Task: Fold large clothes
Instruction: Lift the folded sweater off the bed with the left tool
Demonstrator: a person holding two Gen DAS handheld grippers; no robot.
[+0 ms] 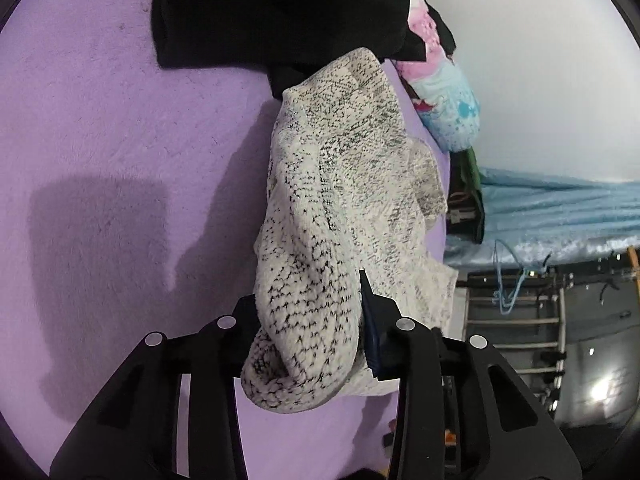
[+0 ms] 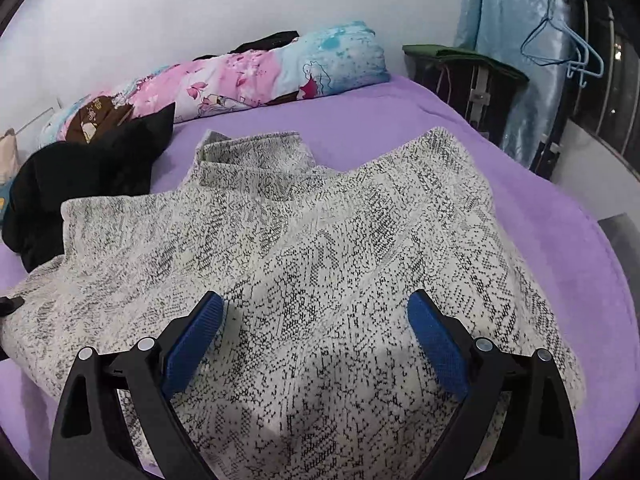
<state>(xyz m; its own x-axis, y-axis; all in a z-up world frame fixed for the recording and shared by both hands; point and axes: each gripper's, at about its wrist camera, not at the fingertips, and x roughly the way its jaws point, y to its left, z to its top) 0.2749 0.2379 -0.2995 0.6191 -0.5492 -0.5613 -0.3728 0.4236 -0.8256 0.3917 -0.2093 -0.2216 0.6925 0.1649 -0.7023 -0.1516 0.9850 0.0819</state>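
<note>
A white knit garment with black speckles lies spread on the purple bed cover. My left gripper is shut on a bunched part of this garment and holds it lifted above the bed; the cloth hangs down between the fingers. My right gripper is open, its blue pads spread wide just above the garment's near part, holding nothing.
A black garment lies on the bed beyond the knit one; it also shows in the right wrist view. A pink and blue patterned pillow lies along the wall. A dark bag, a blue curtain and hangers stand beside the bed.
</note>
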